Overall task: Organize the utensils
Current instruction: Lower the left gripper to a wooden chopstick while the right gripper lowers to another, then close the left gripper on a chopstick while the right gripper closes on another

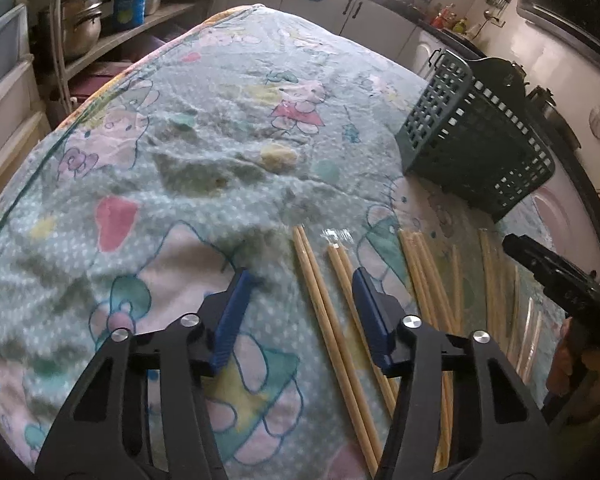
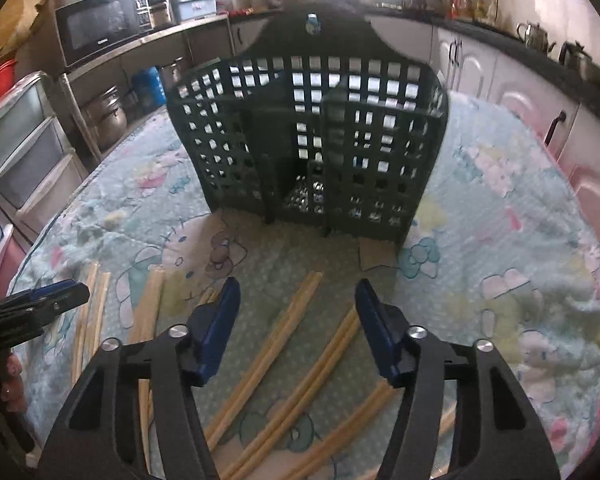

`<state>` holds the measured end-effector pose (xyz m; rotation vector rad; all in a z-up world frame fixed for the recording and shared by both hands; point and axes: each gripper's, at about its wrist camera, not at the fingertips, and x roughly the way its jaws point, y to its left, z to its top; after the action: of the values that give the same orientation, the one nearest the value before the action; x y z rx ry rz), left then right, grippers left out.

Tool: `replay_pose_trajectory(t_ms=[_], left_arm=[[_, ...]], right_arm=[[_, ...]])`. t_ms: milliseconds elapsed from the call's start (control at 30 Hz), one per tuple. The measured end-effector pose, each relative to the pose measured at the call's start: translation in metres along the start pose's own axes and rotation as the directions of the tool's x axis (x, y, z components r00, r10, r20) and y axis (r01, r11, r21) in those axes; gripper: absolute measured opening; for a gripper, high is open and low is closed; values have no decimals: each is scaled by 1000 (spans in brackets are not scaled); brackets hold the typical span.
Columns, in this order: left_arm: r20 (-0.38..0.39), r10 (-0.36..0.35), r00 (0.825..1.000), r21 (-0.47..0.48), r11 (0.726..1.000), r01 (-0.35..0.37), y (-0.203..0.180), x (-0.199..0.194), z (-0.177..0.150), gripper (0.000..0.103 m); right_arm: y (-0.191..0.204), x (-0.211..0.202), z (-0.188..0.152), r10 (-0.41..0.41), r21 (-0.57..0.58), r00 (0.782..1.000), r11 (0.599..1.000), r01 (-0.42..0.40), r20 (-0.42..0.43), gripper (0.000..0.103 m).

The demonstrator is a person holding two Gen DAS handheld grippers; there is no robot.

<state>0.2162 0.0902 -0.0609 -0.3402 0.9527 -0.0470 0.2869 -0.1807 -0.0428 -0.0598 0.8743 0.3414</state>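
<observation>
Several pairs of wooden chopsticks lie side by side on a cartoon-print cloth [image 1: 204,128]. In the left wrist view my left gripper [image 1: 303,276] stands open low over them, with one bare pair [image 1: 320,300] between its blue fingers and a plastic-wrapped pair [image 1: 342,264] by the right finger. The pads touch nothing. My right gripper [image 2: 298,285] is open too, above two slanted pairs [image 2: 276,340] [image 2: 324,356]. A dark green lattice utensil holder [image 2: 308,140] stands upright just beyond it, also seen as the holder [image 1: 472,140] at right. Each gripper shows at the other view's edge: the right gripper [image 1: 516,242], the left gripper [image 2: 52,292].
The cloth [image 2: 500,208] covers a rounded table that falls away at the left and far sides. A shelf with metal pots [image 1: 80,20] and plastic drawers [image 2: 20,140] stand at left, a microwave [image 2: 100,26] behind, white cabinets [image 2: 540,92] at right.
</observation>
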Motion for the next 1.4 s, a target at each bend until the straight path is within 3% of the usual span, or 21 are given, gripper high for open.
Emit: replay_pose_trajectory(t_ms=[433,633,767,833,1133,1400], left_arm=[[-17,-3,1000,-7,1000,3,7,18,19,14],[-26,-33,999,-23,999,32,16,11,13,12],[-36,-45,998,-45,998,43,17,9,9,12],[-42,-49,998,-51,998,47,17,10,9,12],[-21,-86,996,-65,994,84,20,5,9,4],[70,-118,991,18,993,117,-8,-33,18,1]], right_arm=[[1,33,12,4,15,996,1000,-3,-86,42],[-1,51,15,-15,51,993,998,21,-116,39],[-1,53,17,-2,79,995,997,11,-103,18],[-3,51,19,35,103,994,994,-24,-99,16],[-3,-3,32,151,63,988,986,-153,36,11],[10,-51,37,207,6,966,978,-210,154,10]])
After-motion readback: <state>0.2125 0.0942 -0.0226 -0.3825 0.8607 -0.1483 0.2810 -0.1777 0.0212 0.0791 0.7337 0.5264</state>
